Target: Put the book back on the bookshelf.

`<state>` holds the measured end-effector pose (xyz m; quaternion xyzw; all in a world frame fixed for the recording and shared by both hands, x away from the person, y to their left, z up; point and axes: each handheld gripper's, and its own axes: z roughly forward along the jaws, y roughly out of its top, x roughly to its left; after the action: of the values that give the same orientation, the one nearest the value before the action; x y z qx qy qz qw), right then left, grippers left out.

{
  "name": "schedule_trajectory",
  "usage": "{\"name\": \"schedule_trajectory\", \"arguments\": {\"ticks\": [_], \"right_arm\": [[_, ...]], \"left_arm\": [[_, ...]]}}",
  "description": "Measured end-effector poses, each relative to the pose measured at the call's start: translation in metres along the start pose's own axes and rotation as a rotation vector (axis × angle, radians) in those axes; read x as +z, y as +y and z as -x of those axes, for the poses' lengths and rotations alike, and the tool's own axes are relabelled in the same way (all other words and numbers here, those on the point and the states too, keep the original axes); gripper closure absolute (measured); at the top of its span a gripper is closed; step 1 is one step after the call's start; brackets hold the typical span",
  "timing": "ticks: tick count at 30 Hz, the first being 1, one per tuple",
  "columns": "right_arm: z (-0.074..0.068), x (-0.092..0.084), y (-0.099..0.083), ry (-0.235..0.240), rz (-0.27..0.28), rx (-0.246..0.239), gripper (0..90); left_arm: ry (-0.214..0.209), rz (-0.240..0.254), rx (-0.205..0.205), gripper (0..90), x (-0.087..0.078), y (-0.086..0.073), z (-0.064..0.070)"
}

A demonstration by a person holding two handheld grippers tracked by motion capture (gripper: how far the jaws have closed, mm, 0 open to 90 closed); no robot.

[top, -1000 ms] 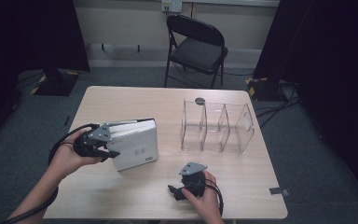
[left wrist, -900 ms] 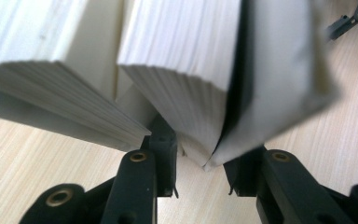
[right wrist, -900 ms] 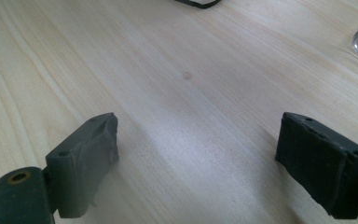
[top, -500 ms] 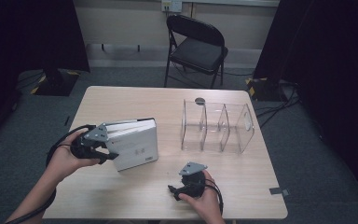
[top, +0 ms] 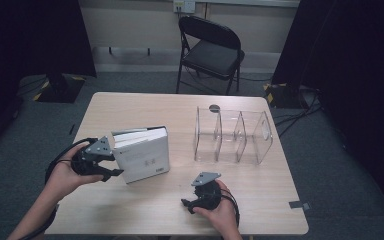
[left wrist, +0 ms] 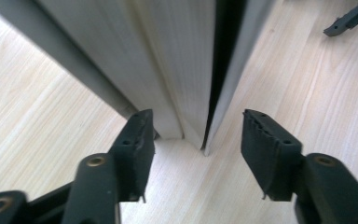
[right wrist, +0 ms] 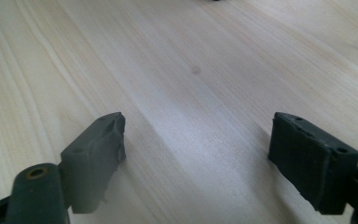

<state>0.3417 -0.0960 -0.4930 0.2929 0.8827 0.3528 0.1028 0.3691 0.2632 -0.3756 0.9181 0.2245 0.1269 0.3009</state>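
Pale wooden tabletop (top: pixel 145 210) carries a white book (top: pixel 141 154) beside a clear divided organizer (top: pixel 232 136). Since a second ago the left claw (left wrist: pixel 196 140) has pulled back off the book's corner, jaws now wide and empty astride it, suggesting a re-grip. Right claw (right wrist: pixel 196 154) rests apart, wide and empty.

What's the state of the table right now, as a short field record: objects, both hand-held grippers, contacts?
surface: wooden table
book: white book, left of centre, page edge toward the left hand-held gripper
rack: clear rack with dividers, right of the book, apart from it, compartments look empty
left hand-held gripper: open, jaws either side of the book's corner, not closed on it
right hand-held gripper: open, over bare table near the front edge, holding nothing
background: folding chair beyond the table
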Motion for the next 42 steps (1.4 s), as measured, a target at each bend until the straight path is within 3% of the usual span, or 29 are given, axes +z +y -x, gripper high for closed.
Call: {"name": "schedule_trajectory", "arguments": {"ticks": [4, 10, 18, 21, 30, 37, 42], "right_arm": [[0.0, 0.001, 0.005, 0.021, -0.024, -0.029, 17.4], [0.002, -0.003, 0.019, 0.035, -0.031, -0.058, 17.4], [0.008, -0.009, 0.038, 0.053, -0.044, -0.078, 17.4], [0.01, -0.011, 0.044, 0.054, -0.057, -0.093, 17.4], [0.016, -0.018, 0.061, 0.073, -0.07, -0.121, 17.4], [0.019, -0.022, 0.069, 0.09, -0.067, -0.108, 17.5], [0.018, -0.023, 0.075, 0.083, -0.094, -0.139, 17.5]], "left_arm": [[0.016, -0.017, -0.01, 38.7, 0.0, -0.005, 0.003], [0.013, -0.008, -0.047, 34.2, 0.002, -0.017, 0.005], [0.0, -0.015, -0.065, 30.4, 0.012, -0.033, 0.01], [-0.004, 0.006, -0.089, 28.5, 0.016, -0.039, 0.012], [-0.025, -0.014, -0.1, 25.0, 0.036, -0.059, 0.018], [-0.039, -0.02, -0.099, 22.9, 0.051, -0.068, 0.022], [-0.039, -0.027, -0.106, 22.4, 0.06, -0.074, 0.023]]}}
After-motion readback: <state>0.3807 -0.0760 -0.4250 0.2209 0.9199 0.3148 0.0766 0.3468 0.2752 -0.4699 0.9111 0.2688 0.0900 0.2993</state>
